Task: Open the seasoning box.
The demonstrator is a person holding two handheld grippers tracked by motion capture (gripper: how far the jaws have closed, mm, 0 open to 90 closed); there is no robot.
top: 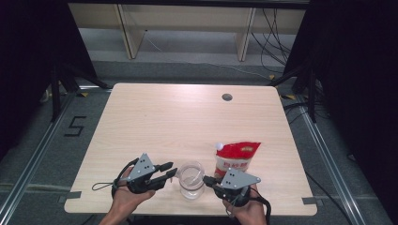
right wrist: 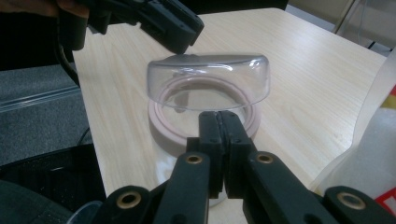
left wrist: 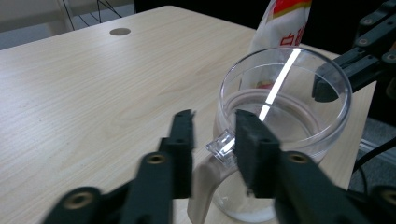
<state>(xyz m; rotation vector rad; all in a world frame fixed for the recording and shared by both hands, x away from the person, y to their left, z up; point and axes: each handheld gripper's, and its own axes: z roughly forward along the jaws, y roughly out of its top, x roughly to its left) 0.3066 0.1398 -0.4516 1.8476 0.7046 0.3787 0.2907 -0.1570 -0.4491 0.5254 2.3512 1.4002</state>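
Jaws of left gripper [left wrist: 212,135] parted astride handle of clear mug [left wrist: 285,121]; right gripper [right wrist: 218,122] jaws clenched on mug rim.

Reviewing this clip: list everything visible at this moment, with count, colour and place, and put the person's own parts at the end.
Clear plastic mug with a pale handle: 1, transparent, near front edge of the table, between the two grippers.
Red and white plastic bag with printed label: 1, red top, white lower part, lying right of the mug.
Small white ball-like thing: 1, white, at the bag's upper left corner; what it is cannot be told.
Light wooden table: 1, pale wood, centre.
Round grey cable hole: 1, far right of the tabletop.
Left gripper: 1, black, jaws open on either side of the mug's handle.
Right gripper: 1, black, jaws together at the mug's rim.
Hands: 2, at bottom edge, holding the grippers.
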